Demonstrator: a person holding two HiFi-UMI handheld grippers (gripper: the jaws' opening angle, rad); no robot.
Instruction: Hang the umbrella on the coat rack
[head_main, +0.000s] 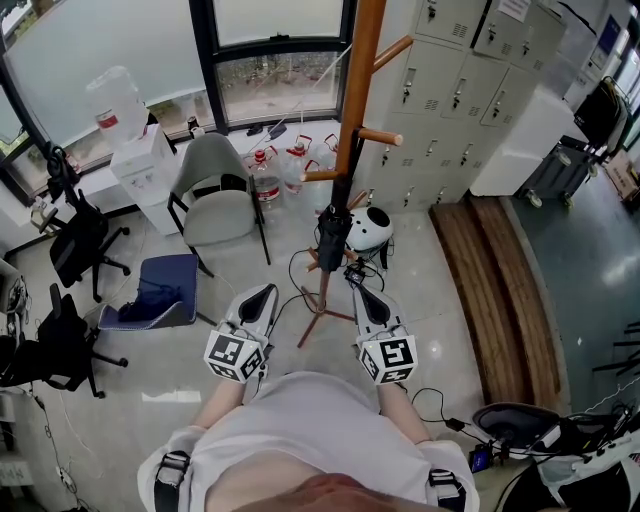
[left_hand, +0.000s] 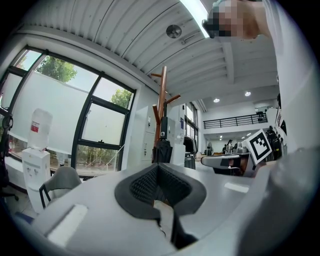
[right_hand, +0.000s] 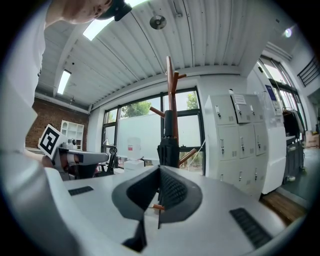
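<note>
Pinched shut, empty: grey left tongs (head_main: 267, 291) and grey right tongs (head_main: 357, 289), near brown wooden coat rack (head_main: 357, 90). Black folded umbrella (head_main: 333, 238) hanging against its pole. Seemingly done; next, draw back clear.

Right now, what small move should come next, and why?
Probably just draw both grippers back. The umbrella already seems to hang on the coat rack, and the left gripper and right gripper are shut and seem clear of it.
</note>
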